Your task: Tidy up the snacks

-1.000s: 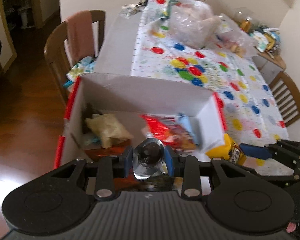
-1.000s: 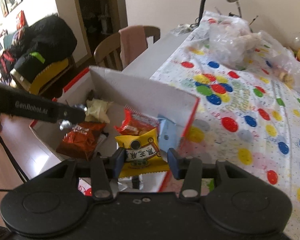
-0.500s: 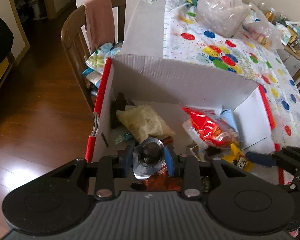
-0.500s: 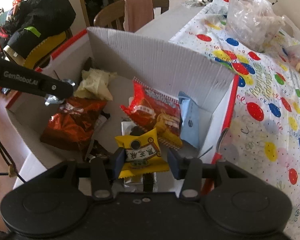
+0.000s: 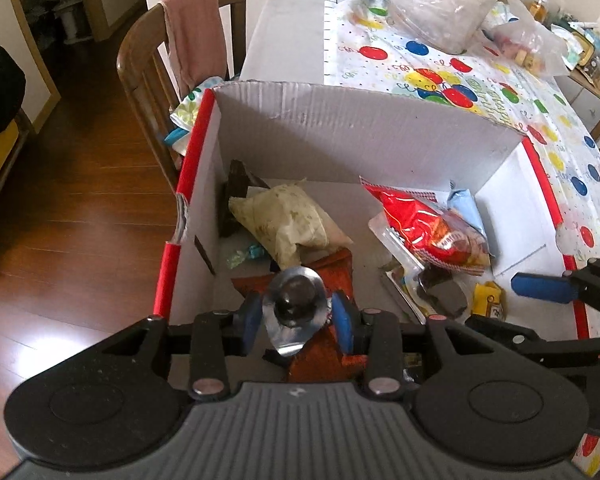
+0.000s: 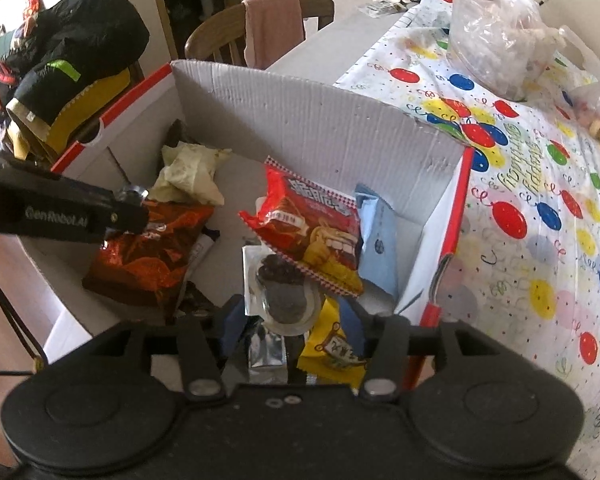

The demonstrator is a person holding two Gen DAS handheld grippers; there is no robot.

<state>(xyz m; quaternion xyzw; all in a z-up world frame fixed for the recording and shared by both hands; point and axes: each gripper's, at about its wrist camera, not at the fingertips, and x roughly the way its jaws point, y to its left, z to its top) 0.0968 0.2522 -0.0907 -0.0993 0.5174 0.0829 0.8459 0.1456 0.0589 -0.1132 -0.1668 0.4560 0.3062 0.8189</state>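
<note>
Progress entry, read from left to right.

The left gripper (image 5: 298, 316) was held over the near left part of the white corrugated cardboard box with red edges (image 5: 360, 128). Its blue fingers (image 5: 252, 318) had just been opening. The silver foil-wrapped round snack (image 5: 296, 304) was between them, with a thin gap seen at each side, so it was judged released or nearly so and not yet settled on the box floor.

Already lying inside the box:
- the pale cream crumpled bag (image 5: 284, 220), at the left wall
- the orange-brown foil chip bag (image 6: 148, 256), below the left gripper
- the red printed snack packet (image 5: 416, 220), in the middle
- the light blue packet (image 6: 376, 236), against the right wall

The right gripper (image 6: 292, 320) was over the near right corner. Its fingers (image 6: 352, 320) had also just been opening and stood apart. The yellow snack packet (image 6: 332, 352) was seen tilted and low between them, apparently let go into the box.

To the right, no loose packets were seen on the near part of the bench under the balloon-print cloth (image 6: 540, 200). Clear plastic bags (image 5: 440, 4) stood at its far end; their contents could not be made out.

The task was judged well advanced. These two drops remained to be finished, plus anything taken from the far bags.
</note>
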